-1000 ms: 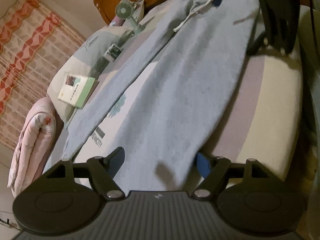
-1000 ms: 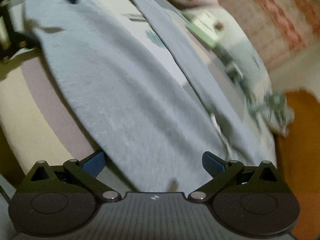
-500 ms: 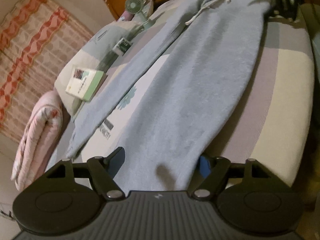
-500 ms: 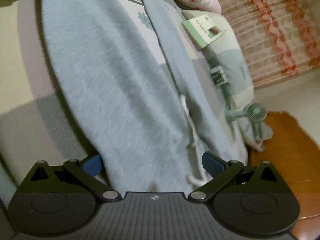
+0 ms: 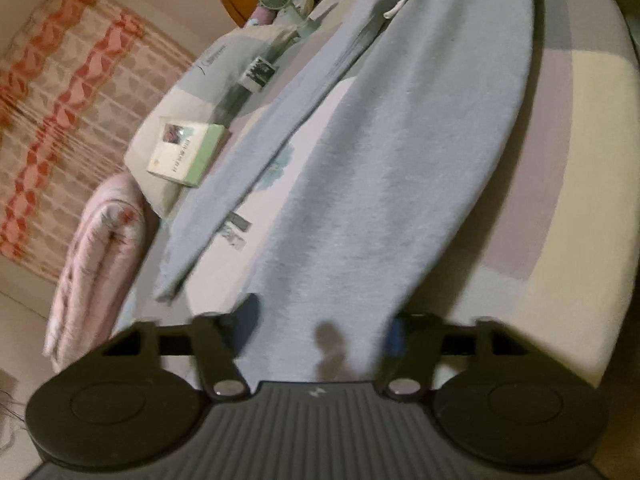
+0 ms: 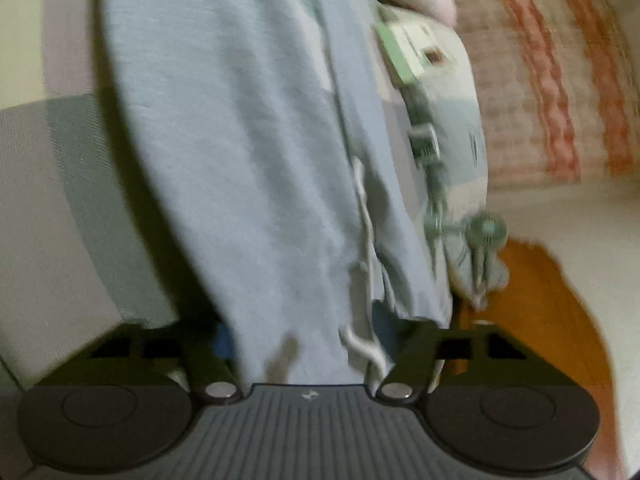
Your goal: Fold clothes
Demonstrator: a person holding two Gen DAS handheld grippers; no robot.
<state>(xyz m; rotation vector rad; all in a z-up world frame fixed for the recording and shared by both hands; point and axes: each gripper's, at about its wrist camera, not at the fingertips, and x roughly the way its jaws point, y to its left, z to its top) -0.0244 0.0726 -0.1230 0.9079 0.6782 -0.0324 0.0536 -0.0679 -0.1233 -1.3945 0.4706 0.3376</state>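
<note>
We see light blue sweatpants (image 5: pixel 400 152) laid flat on the bed (image 5: pixel 580 184), stretching ahead of both grippers. The hem of one leg lies between the fingers of the left gripper (image 5: pixel 320 320); the waistband, with its white drawstring (image 6: pixel 366 216), lies between those of the right gripper (image 6: pixel 300 332).

The main risk, as we judge it, is a shallow bite: if either gripper pinches only the top layer or the very edge, the cloth may slip out on the lift and the fold would come out crooked. On our right, the drawstring could be caught instead of the waistband. Uneven lifting would drag the other leg askew.

Both grippers are closing, at a middling width, with fabric between them. Blur keeps us from telling whether the pads press yet.
</note>
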